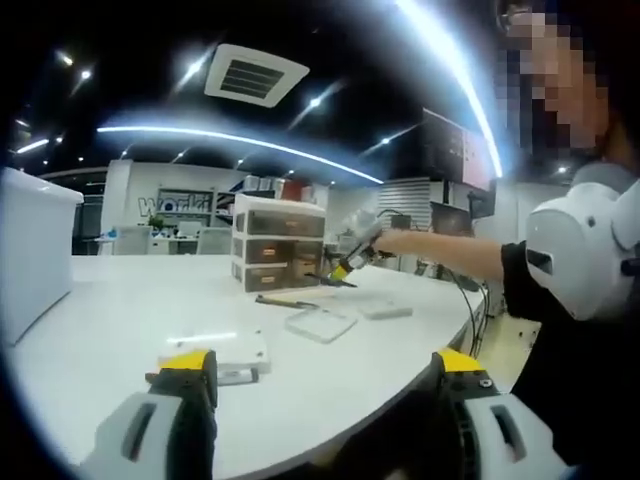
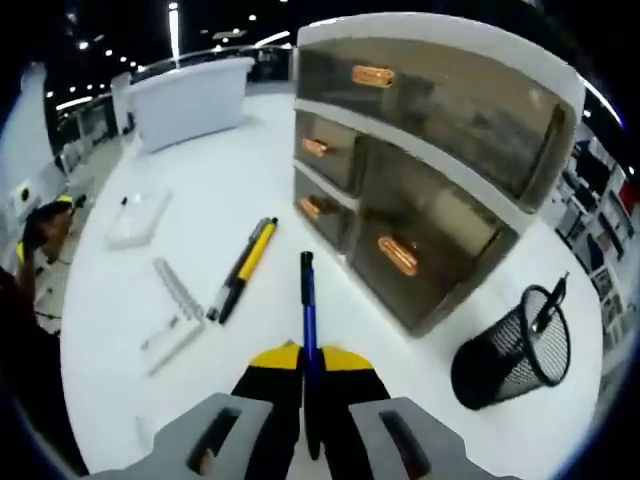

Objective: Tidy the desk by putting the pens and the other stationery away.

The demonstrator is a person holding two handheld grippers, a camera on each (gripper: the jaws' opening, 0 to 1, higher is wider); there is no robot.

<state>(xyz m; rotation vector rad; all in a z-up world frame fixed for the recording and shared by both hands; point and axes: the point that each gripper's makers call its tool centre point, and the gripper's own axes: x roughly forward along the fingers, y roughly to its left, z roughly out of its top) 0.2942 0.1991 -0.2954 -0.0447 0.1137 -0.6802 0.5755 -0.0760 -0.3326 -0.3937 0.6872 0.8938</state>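
My right gripper (image 2: 308,360) is shut on a blue pen (image 2: 307,300) that points forward over the white desk (image 2: 230,180). Ahead and to the right stands a small drawer unit (image 2: 430,180) with smoky drawers. A black mesh pen cup (image 2: 515,350) holding one pen sits at the right. Two pens, one yellow and one black (image 2: 243,268), lie left of the blue pen. In the left gripper view my left gripper (image 1: 322,385) stands open above the desk edge with nothing between its fingers. Far ahead there, the right gripper (image 1: 352,252) hovers beside the drawer unit (image 1: 277,245).
A clear ruler (image 2: 178,288) and clear cases (image 2: 140,215) lie on the desk's left part. A white bin (image 2: 190,100) stands at the back. In the left gripper view a white case (image 1: 235,358) sits near my left finger, with clear cases (image 1: 320,323) beyond. A person (image 1: 585,260) stands right.
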